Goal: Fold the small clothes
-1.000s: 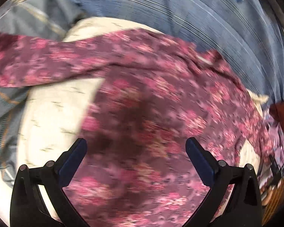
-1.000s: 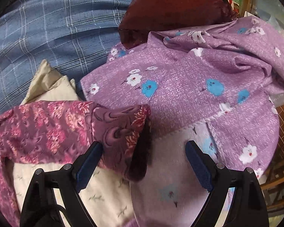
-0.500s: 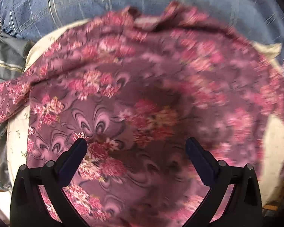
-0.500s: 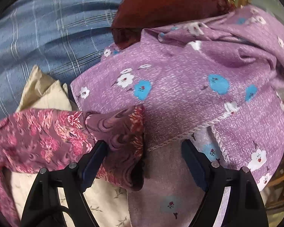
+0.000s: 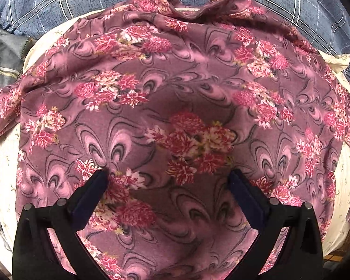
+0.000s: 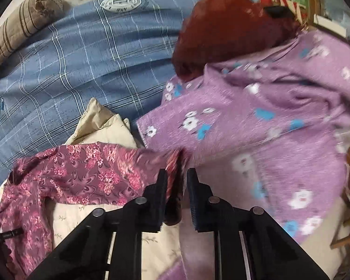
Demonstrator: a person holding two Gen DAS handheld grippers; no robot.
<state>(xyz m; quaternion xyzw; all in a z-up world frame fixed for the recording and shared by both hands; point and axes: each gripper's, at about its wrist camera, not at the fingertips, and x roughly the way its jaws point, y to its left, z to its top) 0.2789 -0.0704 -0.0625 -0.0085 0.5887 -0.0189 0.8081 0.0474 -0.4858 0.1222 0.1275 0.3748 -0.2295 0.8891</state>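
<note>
A maroon garment with pink flowers (image 5: 175, 107) lies spread on a cream cloth and fills the left wrist view. My left gripper (image 5: 168, 182) is open just above its middle, holding nothing. In the right wrist view the same garment (image 6: 81, 172) stretches left, and my right gripper (image 6: 176, 175) is shut on its sleeve end (image 6: 173, 163), lifted a little off the cloth.
A purple garment with blue and white flowers (image 6: 268, 121) lies right of the sleeve, a dark red one (image 6: 221, 35) behind it. A blue checked bedcover (image 6: 93, 58), cream cloth (image 6: 105, 126), brown striped bolster (image 6: 23, 28) and grey garment (image 5: 4, 53) surround them.
My right gripper has closed on the sleeve end and pulled back. My left gripper has moved in over the middle of the maroon garment, still open.
</note>
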